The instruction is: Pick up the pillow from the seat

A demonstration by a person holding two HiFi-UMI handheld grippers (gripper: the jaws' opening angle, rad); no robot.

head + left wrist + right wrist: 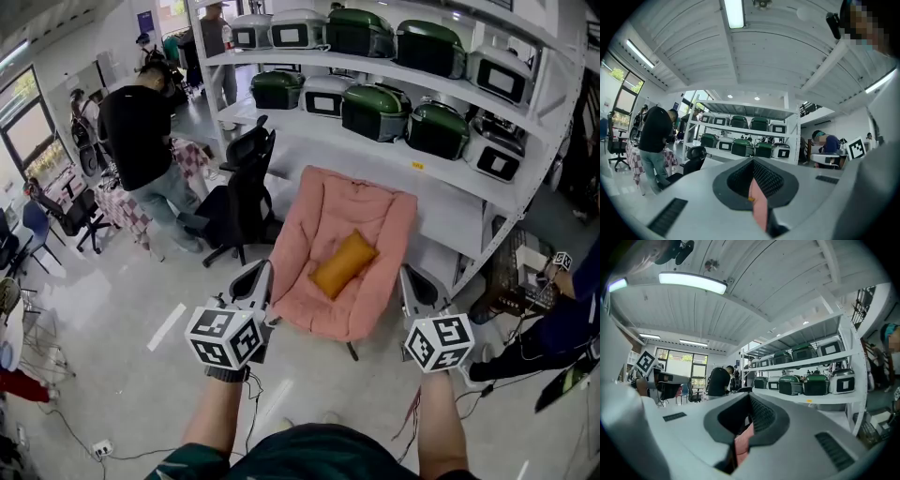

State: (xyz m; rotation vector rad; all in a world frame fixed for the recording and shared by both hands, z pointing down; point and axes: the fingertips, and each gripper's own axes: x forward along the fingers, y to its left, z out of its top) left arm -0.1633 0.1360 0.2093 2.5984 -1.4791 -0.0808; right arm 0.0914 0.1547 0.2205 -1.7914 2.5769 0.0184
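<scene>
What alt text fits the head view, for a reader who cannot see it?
An orange pillow lies on a pink chair. The left gripper and the right gripper are held in front of the chair, not touching the pillow. Shelves stand behind.

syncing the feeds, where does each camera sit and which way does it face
Head view: on the person's head, steeply down at the pillow on the pink chair; forearms show.
Left gripper view: on the left gripper, along its shut jaws toward the shelves.
Right gripper view: on the right gripper, likewise.
Shared: the shelves.
</scene>
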